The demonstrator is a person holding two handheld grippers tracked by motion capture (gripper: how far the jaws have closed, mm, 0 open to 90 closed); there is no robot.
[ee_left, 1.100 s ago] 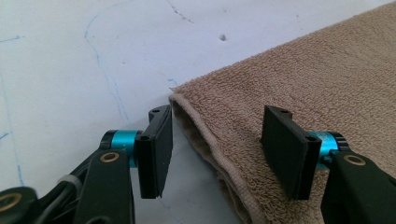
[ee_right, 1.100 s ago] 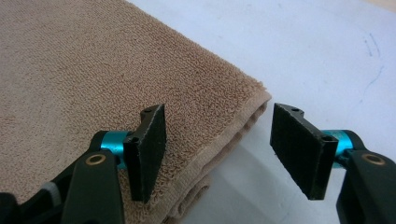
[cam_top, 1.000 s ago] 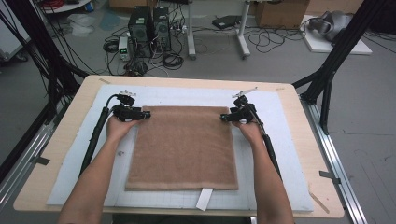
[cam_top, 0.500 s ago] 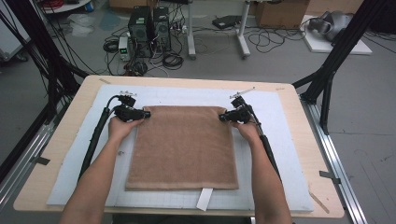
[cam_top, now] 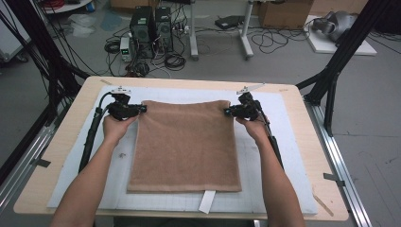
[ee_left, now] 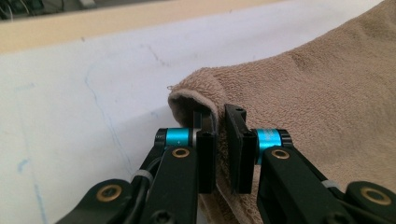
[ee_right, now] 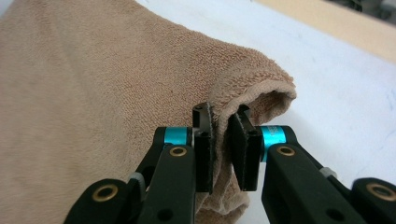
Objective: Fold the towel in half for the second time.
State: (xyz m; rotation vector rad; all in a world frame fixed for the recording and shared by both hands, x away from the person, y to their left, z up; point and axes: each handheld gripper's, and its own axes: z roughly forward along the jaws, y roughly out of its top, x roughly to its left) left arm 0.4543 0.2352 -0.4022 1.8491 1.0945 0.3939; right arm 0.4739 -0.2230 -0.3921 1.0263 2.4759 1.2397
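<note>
A square, light brown terry-cloth towel (cam_top: 184, 146) lies spread on a white mat (cam_top: 288, 156) that covers most of a pale wooden tabletop (cam_top: 61, 142). A person's forearms come in from the near edge, each hand holding a black two-jaw gripper at one of the towel's far corners.

The left gripper (cam_top: 140, 109) has the far left corner. In the left gripper view, its jaws have just been closing and now pinch the folded towel edge (ee_left: 224, 140) between their pads, the cloth curling up over the tip of one jaw.

The right gripper (cam_top: 230, 112) has the far right corner. In the right gripper view, its jaws have likewise just been closing and now clamp a fold of the towel (ee_right: 222, 135), with the hemmed corner arching above them, lifted off the mat.

A small white strip (cam_top: 207, 202) lies on the mat at the towel's near edge.
</note>
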